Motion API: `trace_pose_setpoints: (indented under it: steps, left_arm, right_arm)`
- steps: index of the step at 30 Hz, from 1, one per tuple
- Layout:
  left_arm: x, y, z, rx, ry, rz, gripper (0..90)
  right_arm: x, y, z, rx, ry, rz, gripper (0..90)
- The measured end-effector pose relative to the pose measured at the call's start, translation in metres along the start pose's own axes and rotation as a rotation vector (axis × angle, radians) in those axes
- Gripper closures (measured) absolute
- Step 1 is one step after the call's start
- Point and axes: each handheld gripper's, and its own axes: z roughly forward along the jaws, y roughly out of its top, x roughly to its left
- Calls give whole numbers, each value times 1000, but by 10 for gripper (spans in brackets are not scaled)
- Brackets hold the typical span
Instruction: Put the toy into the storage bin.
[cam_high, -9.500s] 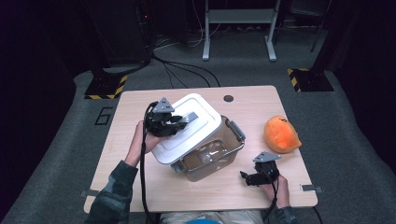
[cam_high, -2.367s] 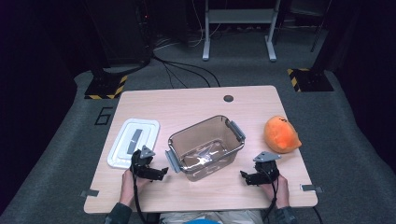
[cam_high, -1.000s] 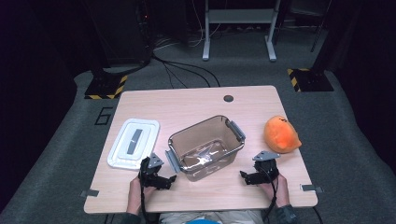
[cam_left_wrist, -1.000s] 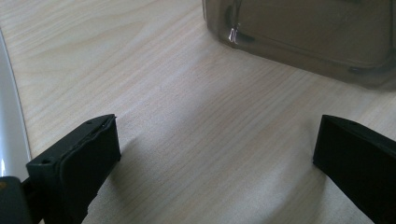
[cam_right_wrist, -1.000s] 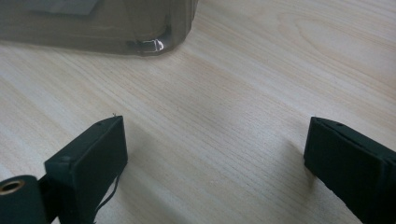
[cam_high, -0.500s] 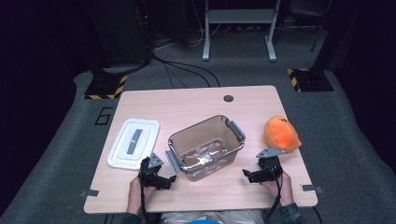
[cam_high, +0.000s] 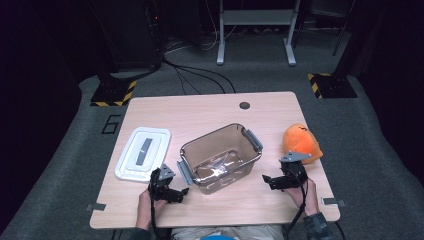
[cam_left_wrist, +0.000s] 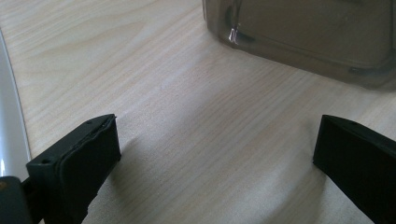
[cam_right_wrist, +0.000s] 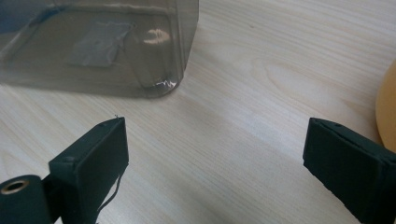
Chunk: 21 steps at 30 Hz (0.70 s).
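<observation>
While my left gripper (cam_high: 176, 192) rests low over the table (cam_high: 210, 107) with its jaws spread wide and nothing between them, my right gripper (cam_high: 270, 181) does the same at the other side, jaws equally wide over bare wood. Ahead of the left jaws, in the left gripper view, stands the near wall of the clear box (cam_left_wrist: 303, 37), with the edge of the white lid (cam_left_wrist: 8, 126) just beside my left jaw. In the right gripper view a rounded corner of the box sits ahead, and the orange toy (cam_right_wrist: 386, 107) shows near the right jaw. From above, the open box stands mid-table, the lid flat to its left, the toy near the right edge.
</observation>
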Motion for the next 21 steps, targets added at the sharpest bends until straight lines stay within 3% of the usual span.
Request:
trace_pose_setpoints:
  steps: [21]
  left_arm:
    - [0,0,0,4,1,0,1]
  right_arm:
    - [-14,29,-25,-11,-18,-16,74]
